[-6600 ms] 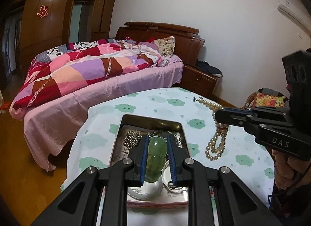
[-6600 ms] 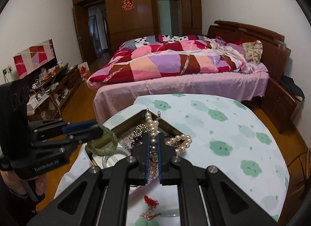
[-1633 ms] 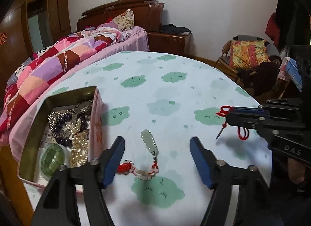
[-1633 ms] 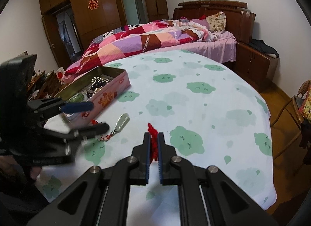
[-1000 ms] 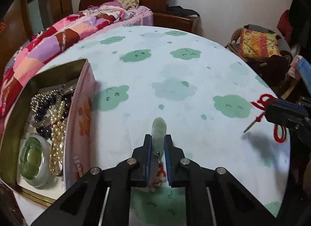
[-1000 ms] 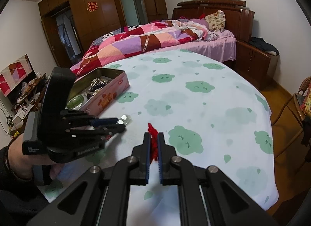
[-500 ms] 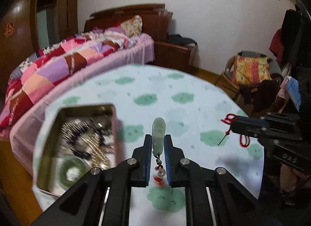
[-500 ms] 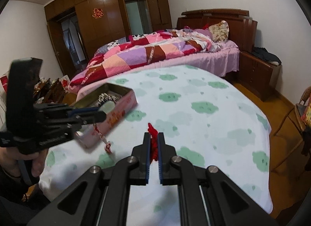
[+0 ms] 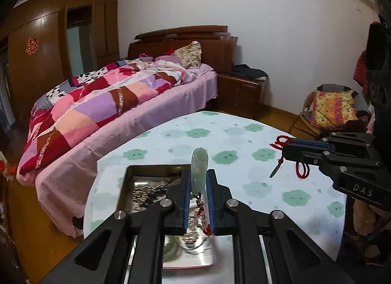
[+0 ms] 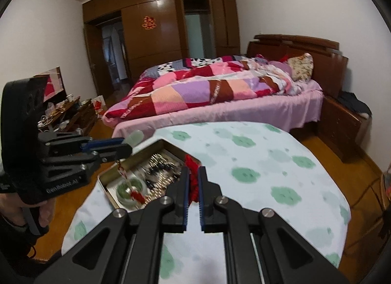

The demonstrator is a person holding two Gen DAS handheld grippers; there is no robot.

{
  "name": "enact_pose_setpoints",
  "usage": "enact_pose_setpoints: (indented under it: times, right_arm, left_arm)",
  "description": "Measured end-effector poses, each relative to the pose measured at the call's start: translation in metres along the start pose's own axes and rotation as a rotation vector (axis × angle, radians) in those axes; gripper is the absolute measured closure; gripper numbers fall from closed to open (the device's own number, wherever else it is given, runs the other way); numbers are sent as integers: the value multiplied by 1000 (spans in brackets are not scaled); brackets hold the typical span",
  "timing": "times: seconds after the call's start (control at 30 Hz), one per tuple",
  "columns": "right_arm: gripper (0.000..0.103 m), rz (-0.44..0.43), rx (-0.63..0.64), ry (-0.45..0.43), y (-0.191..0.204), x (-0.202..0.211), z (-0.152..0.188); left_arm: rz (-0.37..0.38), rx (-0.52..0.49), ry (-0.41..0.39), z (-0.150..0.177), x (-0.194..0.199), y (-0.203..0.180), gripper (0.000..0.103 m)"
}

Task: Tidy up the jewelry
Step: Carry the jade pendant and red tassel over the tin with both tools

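Observation:
My left gripper is shut on a pale green jade pendant and holds it above the open jewelry tin. Its beaded red tassel hangs down over the tin. The left gripper also shows in the right wrist view. My right gripper is shut on a red cord necklace, raised over the table to the right of the tin; in the left wrist view the red cord dangles with a small dark green charm. Pearls, beads and a green bangle lie in the tin.
The round table with a white, green-cloud cloth stands next to a bed with a patchwork quilt. A chair with a bright cushion is at the right. A nightstand and a cluttered low cabinet flank the room.
Since a second ago, my left gripper lifted the jade pendant off the cloth and carried it left over the tin. My right gripper, still gripping the red cord, rose and moved toward the tin.

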State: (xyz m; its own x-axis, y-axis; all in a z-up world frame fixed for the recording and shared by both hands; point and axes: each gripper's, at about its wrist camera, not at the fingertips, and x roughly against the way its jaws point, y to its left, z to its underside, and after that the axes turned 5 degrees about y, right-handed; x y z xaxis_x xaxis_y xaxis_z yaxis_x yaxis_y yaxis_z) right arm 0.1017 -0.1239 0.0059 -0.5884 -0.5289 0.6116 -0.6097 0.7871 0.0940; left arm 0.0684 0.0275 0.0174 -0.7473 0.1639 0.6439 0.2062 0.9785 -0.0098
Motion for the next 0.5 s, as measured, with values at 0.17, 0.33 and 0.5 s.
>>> enact_pose_setpoints:
  times: [0.17, 0.33, 0.5]
  right_arm:
    - [94, -13, 41, 3, 18, -20, -16]
    - [94, -26, 54, 16, 28, -38, -27]
    - [94, -41, 61, 42, 37, -61, -33]
  left_arm:
    - [-20, 27, 12, 3, -9, 19, 92]
    - [-33, 53, 25, 6, -19, 33, 92]
    - [-40, 82, 46, 10, -29, 48, 91]
